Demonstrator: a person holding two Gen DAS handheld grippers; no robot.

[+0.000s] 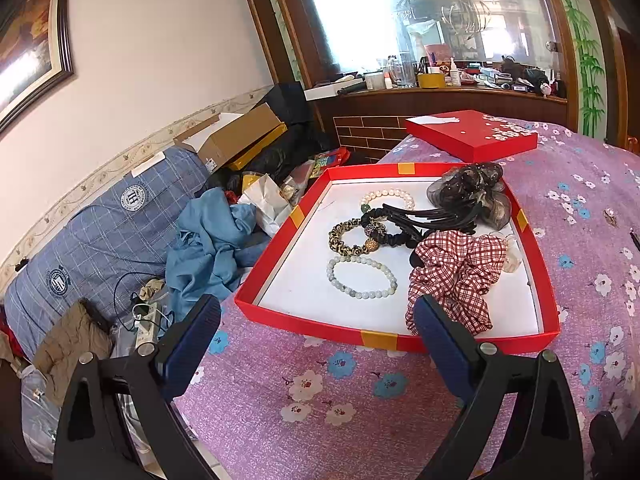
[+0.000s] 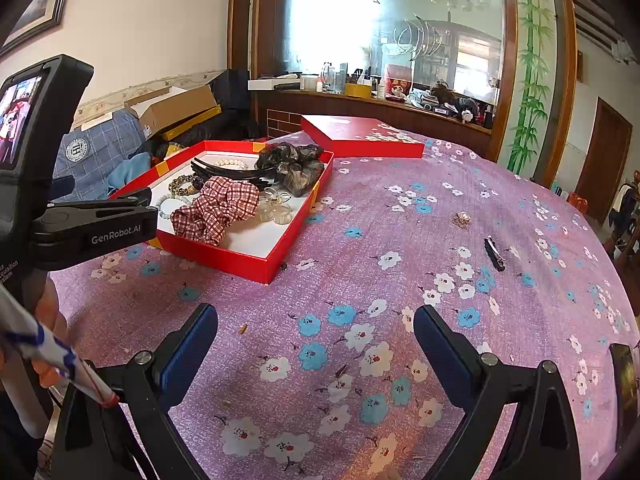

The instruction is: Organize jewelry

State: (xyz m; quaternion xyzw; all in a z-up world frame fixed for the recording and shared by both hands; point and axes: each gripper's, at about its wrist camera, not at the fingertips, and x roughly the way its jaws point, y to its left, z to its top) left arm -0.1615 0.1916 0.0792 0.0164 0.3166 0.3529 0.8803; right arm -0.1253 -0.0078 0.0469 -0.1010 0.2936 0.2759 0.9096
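An open red box [image 1: 352, 330] with a white floor lies on the purple flowered cloth. In it are a pale bead bracelet [image 1: 362, 277], a leopard bracelet [image 1: 352, 236], a pearl bracelet [image 1: 390, 196], a black headband [image 1: 432, 216], a checked scrunchie [image 1: 452, 272] and a dark gauze bow [image 1: 472, 192]. My left gripper [image 1: 316, 324] is open and empty at the box's near wall. My right gripper [image 2: 316, 332] is open and empty over bare cloth. A gold brooch [image 2: 461, 219] and a black hair clip [image 2: 495, 254] lie loose on the cloth to its right. The box [image 2: 248, 266] also shows in the right wrist view.
The red lid [image 1: 472, 136] lies behind the box. A wooden ledge [image 1: 452, 94] with bottles stands under a mirror beyond. Left of the table are blue bedding [image 1: 100, 236], clothes and a cardboard box [image 1: 240, 136]. A dark phone [image 2: 624, 376] lies at the right edge.
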